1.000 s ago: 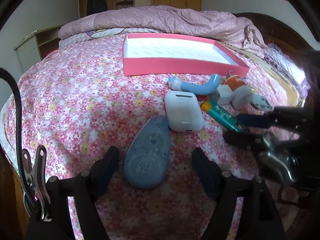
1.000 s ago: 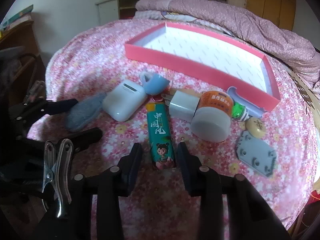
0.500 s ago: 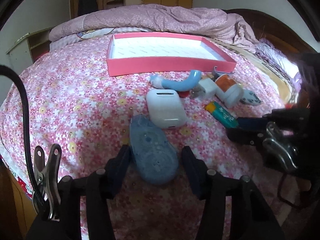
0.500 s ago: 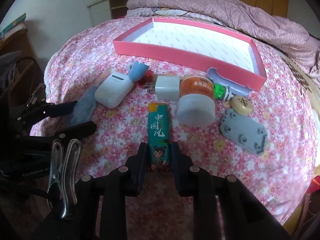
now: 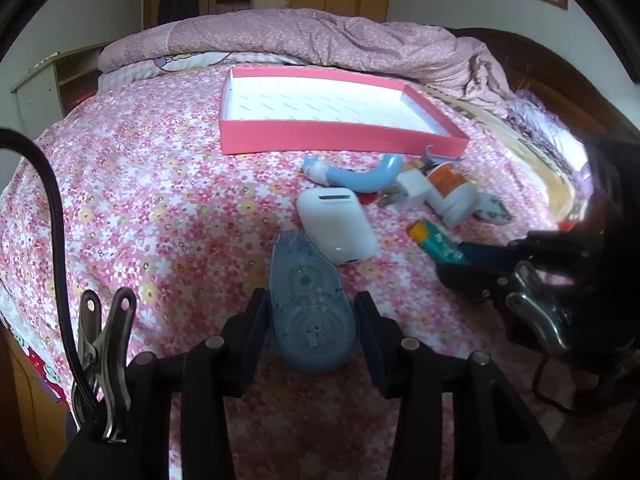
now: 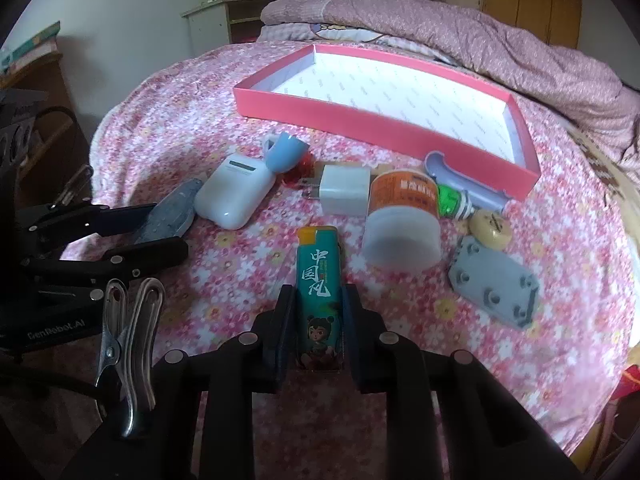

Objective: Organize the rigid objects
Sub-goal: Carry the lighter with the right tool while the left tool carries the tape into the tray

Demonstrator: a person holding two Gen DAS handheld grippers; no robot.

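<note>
A blue correction-tape dispenser (image 5: 310, 304) lies on the flowered bedspread between the fingers of my left gripper (image 5: 312, 320), which is shut on it; it also shows in the right wrist view (image 6: 168, 216). My right gripper (image 6: 318, 320) is shut on a teal lighter (image 6: 318, 296), which also shows in the left wrist view (image 5: 438, 242). A pink tray (image 5: 340, 138) with a white floor lies beyond the objects, empty; it also shows in the right wrist view (image 6: 360, 120).
On the bedspread lie a white earbud case (image 6: 234, 190), a blue curved piece (image 5: 360, 178), a white charger (image 6: 344, 194), an orange-labelled jar (image 6: 402, 224), a grey plate (image 6: 494, 286), a cream disc (image 6: 490, 230) and a green-capped item (image 6: 450, 202). A rumpled quilt (image 5: 320, 40) lies behind.
Both grippers have closed: the left onto the correction-tape dispenser, the right onto the lighter. Both have moved forward over their objects.
</note>
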